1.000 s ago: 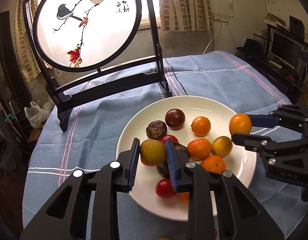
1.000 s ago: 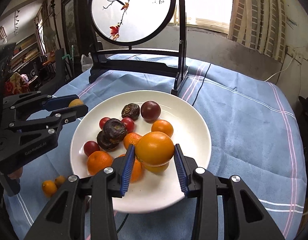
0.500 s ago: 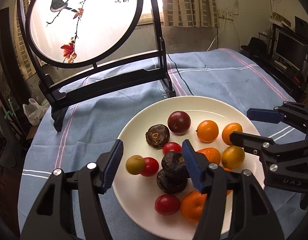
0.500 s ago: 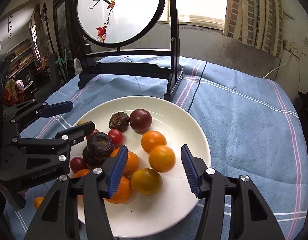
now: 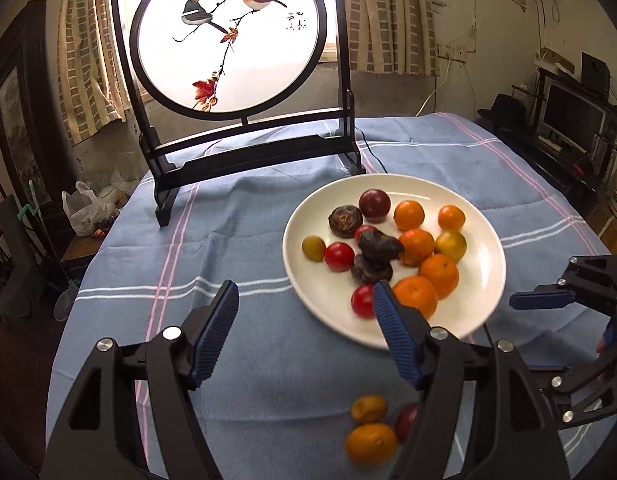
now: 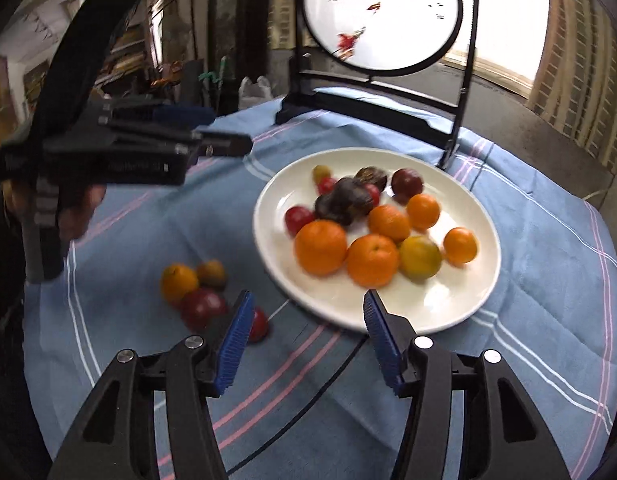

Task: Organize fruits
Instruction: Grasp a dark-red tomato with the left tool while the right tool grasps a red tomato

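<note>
A: How far along is the fruit sorting looking?

B: Most of it is already sitting on the white plate [image 6: 448, 312]: several oranges, red and dark round fruits, a small green one [image 5: 313, 248]. I'm judging that a few pieces are still waiting: an orange one [image 6: 179, 280], a brownish one [image 6: 211, 273], a dark red one [image 6: 202, 308] and a red one [image 6: 257, 325] are lying in a cluster on the blue cloth of the desk [image 6: 548, 300], beside the plate.

A: And the tongs?

B: Both are standing spread wide and carrying nothing. The right tongs [image 6: 306, 336] are hovering over the cloth at the plate's near edge, with the loose cluster just to their left; the red one is peeking out behind the left finger. The left tongs [image 5: 306, 330] are pointing at the cloth beside the plate, and the loose fruits are showing low in that view, nearer than the fingertips.
</note>
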The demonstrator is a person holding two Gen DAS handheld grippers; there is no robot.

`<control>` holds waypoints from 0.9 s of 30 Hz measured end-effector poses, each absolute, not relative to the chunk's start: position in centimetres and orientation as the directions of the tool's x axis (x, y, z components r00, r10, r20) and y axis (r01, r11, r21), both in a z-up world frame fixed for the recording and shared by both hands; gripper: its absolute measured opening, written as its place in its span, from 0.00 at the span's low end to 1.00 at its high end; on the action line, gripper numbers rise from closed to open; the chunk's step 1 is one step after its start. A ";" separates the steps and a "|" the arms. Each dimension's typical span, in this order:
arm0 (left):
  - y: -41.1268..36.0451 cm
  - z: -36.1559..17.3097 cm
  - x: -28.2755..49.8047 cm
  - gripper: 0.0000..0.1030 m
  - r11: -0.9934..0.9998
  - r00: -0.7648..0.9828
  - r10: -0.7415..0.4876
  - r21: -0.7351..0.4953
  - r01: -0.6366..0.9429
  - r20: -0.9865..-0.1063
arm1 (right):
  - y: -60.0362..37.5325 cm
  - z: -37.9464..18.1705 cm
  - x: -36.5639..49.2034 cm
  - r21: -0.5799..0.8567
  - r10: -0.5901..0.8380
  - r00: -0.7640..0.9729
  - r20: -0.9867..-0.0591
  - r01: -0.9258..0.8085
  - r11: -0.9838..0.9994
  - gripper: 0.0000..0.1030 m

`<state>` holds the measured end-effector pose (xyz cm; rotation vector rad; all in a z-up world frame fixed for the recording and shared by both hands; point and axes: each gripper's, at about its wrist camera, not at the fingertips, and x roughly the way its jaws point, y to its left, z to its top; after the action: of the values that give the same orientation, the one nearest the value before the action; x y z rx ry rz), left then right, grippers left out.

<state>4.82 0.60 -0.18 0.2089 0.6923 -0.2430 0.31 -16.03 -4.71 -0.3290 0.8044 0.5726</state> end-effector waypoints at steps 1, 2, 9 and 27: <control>1.2 -0.3 3.8 0.67 0.950 0.744 -0.151 0.111 0.291 -0.651 | -15.4 -5.5 -0.1 -0.072 0.346 0.534 -0.771 -0.614 0.786 0.55; 1.9 -0.5 2.8 0.68 0.950 0.740 -0.151 0.111 0.292 -0.655 | -14.8 -6.3 -0.4 -0.089 0.331 0.518 -0.789 -0.629 0.772 0.55; 5.7 -1.3 -1.3 0.68 0.956 0.728 -0.139 0.100 0.274 -0.671 | -12.0 -8.3 0.1 -0.154 0.294 0.499 -0.815 -0.676 0.721 0.54; -3.2 -3.8 -4.6 0.68 0.807 0.659 -0.293 0.190 0.559 -0.693 | -16.7 -6.4 -1.5 -0.063 0.321 0.511 -0.798 -0.599 0.798 0.24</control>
<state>-4.58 -3.22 -3.82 0.4107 0.6994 -0.4975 -1.48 -16.66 -6.37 -0.3531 0.8728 0.5674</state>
